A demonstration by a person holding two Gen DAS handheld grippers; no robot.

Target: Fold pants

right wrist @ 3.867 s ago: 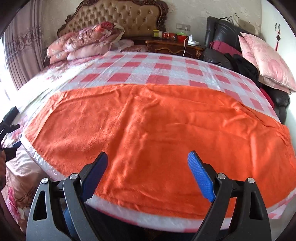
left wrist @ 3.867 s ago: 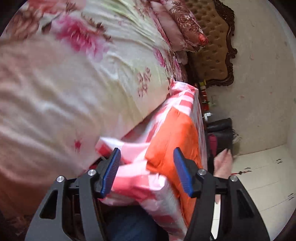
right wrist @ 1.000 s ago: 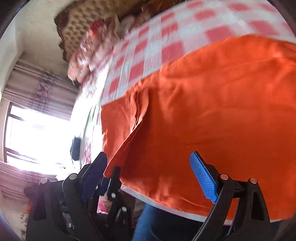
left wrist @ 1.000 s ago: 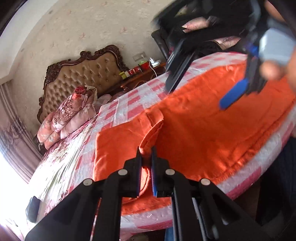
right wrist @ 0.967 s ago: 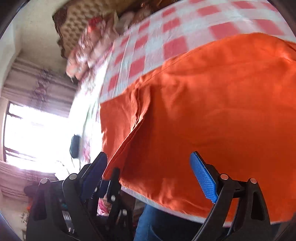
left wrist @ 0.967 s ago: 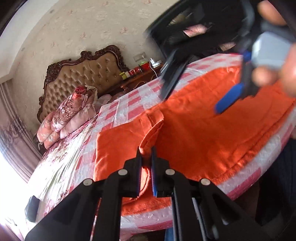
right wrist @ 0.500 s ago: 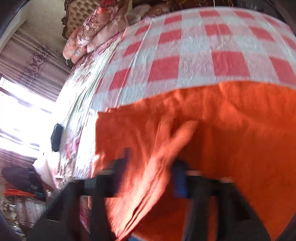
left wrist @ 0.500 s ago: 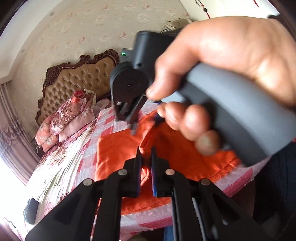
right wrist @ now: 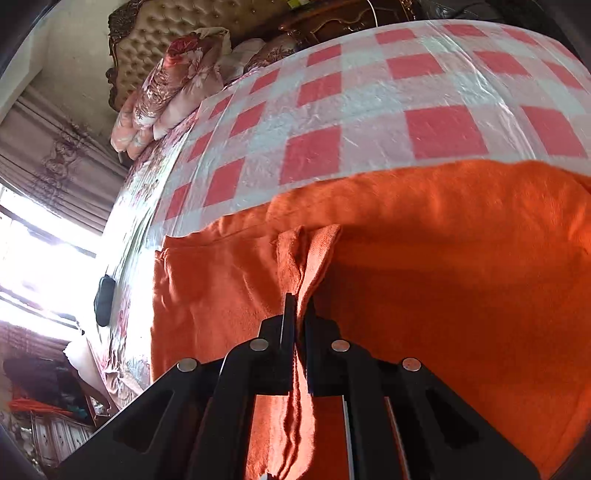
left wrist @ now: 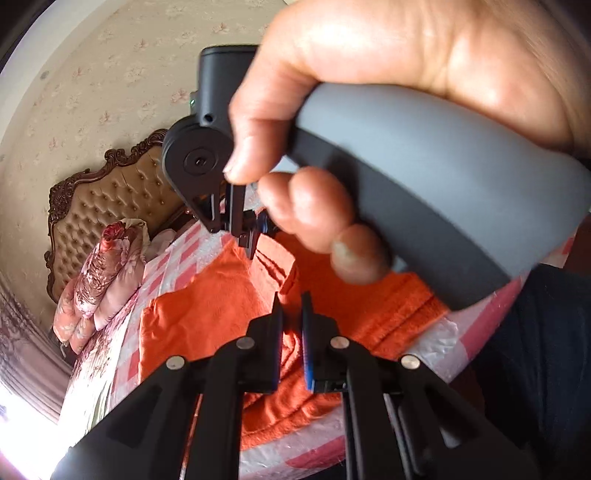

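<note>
Right gripper [right wrist: 300, 306], spread wide a second ago, has just closed onto a raised fold of the orange pants [right wrist: 443, 266] lying on the checked bedcover [right wrist: 369, 122]. Left gripper [left wrist: 291, 310] likewise pinches pants fabric.

Pants [right wrist: 424, 258] on bed [right wrist: 369, 110] — pillows [right wrist: 166, 81] behind, against headboard [right wrist: 155, 26]

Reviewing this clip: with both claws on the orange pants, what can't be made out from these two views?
- Left wrist view: the hand and its grey handle cover most of the pants, the right side above all.
- Left wrist view: the right claw is small and partly behind fingers; its pinch point is unclear.
- Right wrist view: the pants run off the right and bottom edges, so waistband and hems are not seen.
</note>
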